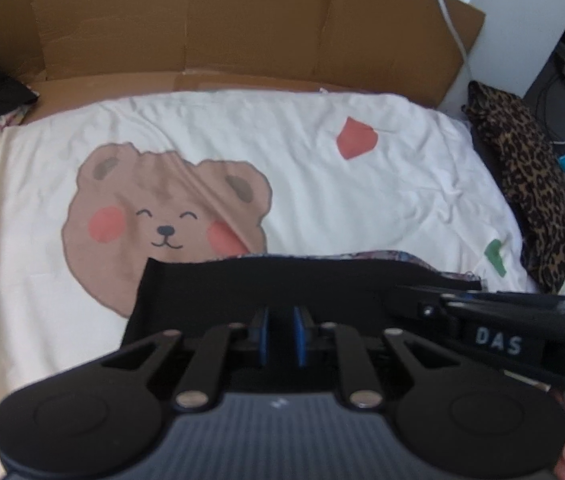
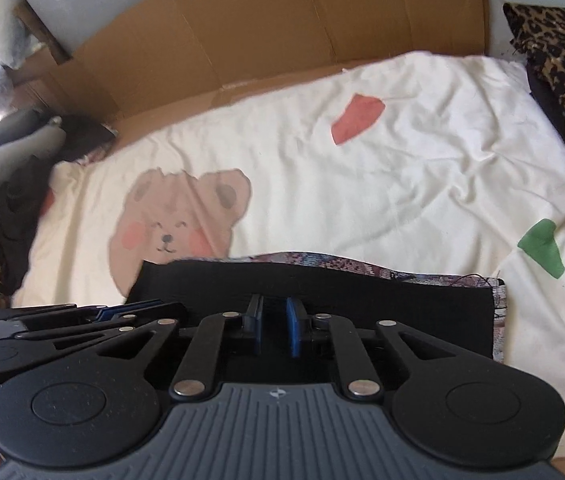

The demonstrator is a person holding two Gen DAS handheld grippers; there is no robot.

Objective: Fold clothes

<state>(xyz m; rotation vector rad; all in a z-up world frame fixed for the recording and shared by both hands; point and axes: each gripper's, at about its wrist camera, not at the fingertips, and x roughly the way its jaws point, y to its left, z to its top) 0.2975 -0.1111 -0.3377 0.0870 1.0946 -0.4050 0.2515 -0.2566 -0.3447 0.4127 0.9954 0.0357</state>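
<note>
nearby: cardboard (image 1: pixel 186 36) behind bear sheet (image 1: pixel 322 184) | leopard cloth (image 1: pixel 538 184) right | both hand-held grippers clenched on black garment (image 1: pixel 282 284)

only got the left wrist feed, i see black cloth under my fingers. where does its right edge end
Observer: In the right wrist view the black cloth ends in a straight right edge, with a patterned woven layer showing past it.
Operator: anything green near that corner
Observer: Yes, a green patch printed on the bedsheet lies just beyond it, apart from the cloth.
Operator: what's far left of the bed
Observer: A grey stuffed shape rests by the cardboard.
Operator: is the left gripper seen there
Observer: Yes, the left gripper comes in low at the left, at the cloth's near-left corner; the right gripper sits mid-cloth.
</note>
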